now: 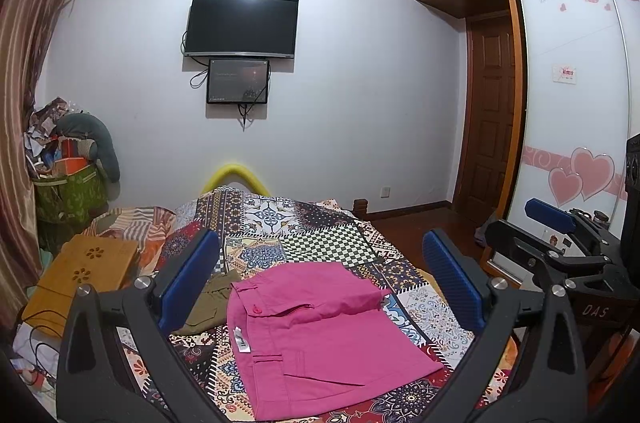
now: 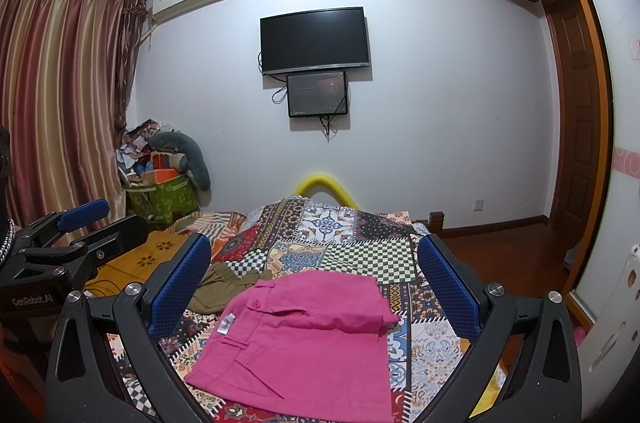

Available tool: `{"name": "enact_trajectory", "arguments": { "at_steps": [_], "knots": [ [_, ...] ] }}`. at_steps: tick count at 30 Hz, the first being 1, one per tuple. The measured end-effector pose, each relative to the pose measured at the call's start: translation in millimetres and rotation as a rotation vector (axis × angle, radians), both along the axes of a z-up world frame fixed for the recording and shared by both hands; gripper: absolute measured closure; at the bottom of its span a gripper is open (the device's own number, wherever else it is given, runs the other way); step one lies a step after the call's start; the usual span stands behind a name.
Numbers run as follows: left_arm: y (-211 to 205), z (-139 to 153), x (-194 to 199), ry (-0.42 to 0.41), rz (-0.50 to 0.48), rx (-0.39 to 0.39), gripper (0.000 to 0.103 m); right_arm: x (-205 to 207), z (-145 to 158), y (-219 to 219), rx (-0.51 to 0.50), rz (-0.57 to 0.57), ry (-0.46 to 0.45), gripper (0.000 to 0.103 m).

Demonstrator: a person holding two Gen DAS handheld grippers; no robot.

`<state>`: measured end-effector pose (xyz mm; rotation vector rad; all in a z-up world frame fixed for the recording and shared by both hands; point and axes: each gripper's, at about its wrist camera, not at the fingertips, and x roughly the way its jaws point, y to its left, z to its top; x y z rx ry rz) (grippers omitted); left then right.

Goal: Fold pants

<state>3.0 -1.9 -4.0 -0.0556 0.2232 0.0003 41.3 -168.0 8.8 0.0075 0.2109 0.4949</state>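
Pink pants lie folded into a compact rectangle on the patterned bedspread, waistband and white label toward the left. My left gripper hovers above them, open, nothing between its blue pads. In the right wrist view the same pink pants lie below my right gripper, also open and empty. The right gripper shows at the right edge of the left wrist view, and the left gripper at the left edge of the right wrist view.
An olive garment lies bunched just left of the pants. A wooden lap tray sits on the bed's left side, with cables near it. A cluttered green bag stands by the curtain. The wardrobe and door are to the right.
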Motion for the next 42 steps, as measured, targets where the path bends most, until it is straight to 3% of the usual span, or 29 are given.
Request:
{"name": "enact_trajectory", "arguments": {
  "at_steps": [42],
  "knots": [
    [9.6, -6.3, 5.0, 0.015, -0.007, -0.022, 0.000, 2.2, -11.0, 1.6, -0.003, 0.000, 0.016, 0.000]
  ]
}}
